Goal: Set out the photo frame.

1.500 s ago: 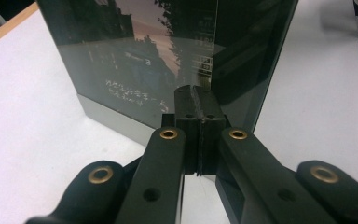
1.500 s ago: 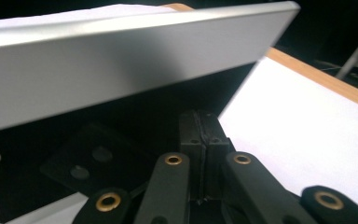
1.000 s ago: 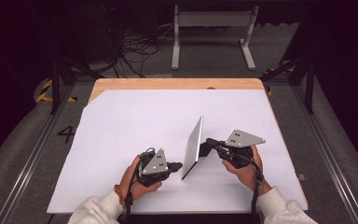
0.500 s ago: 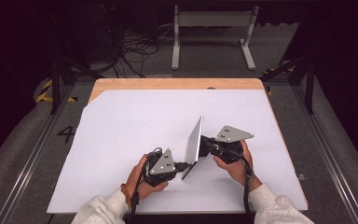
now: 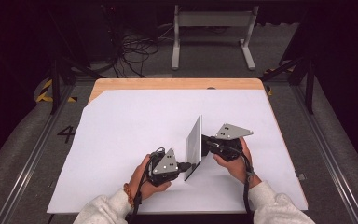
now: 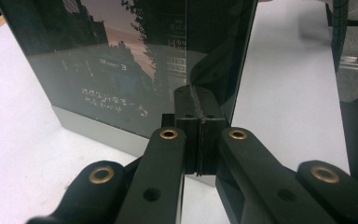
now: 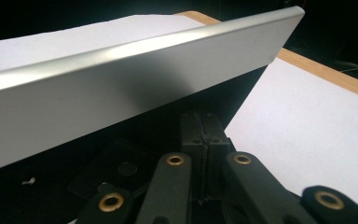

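Thin, flat silver-backed metal slab with dark glossy glass face (image 5: 195,145) stood on edge near the front middle of the white paper-covered table (image 5: 121,135), between the 2 grippers, long axis running away from the person. Left gripper (image 5: 185,165) met its near lower corner, jaws fully together, tips against the reflective glass (image 6: 121,70); no grip seen. Right gripper (image 5: 206,143) pressed the matte, smooth back (image 7: 121,88), jaws likewise closed, holding nothing. Both hands equally near.
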